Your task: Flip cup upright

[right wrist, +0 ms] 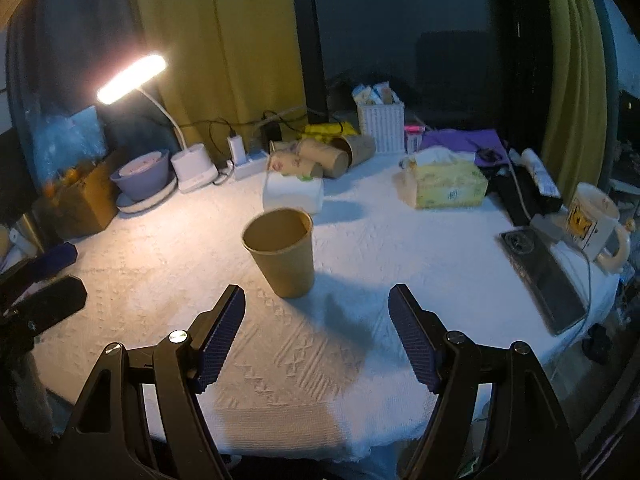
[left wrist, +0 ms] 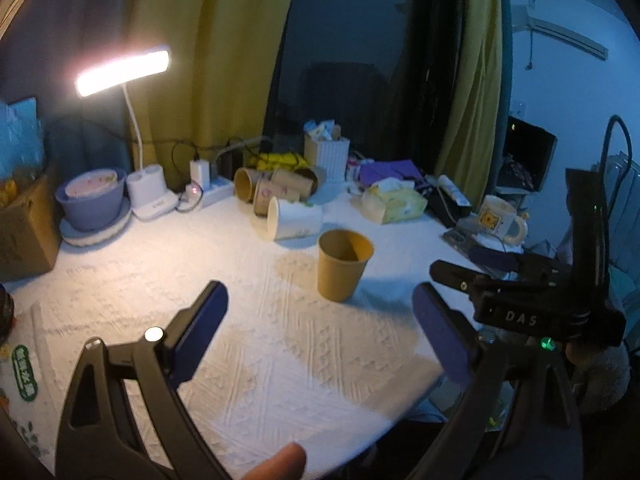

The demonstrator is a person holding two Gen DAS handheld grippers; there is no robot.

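A brown paper cup [left wrist: 343,265] stands upright, mouth up, on the white textured tablecloth [left wrist: 260,352]. It also shows in the right wrist view [right wrist: 282,251]. My left gripper [left wrist: 320,332] is open and empty, a short way in front of the cup. My right gripper [right wrist: 318,332] is open and empty, just short of the cup. The right gripper also shows at the right in the left wrist view [left wrist: 480,268]. A white cup [left wrist: 295,219] lies on its side behind the brown one.
Several paper cups [left wrist: 272,188] lie in a pile at the back. A lit desk lamp [left wrist: 124,72], purple bowl [left wrist: 90,200], tissue box [right wrist: 446,184], white basket [right wrist: 380,118], mug [right wrist: 596,220] and dark flat device [right wrist: 548,276] ring the table. A cardboard box [left wrist: 24,228] stands left.
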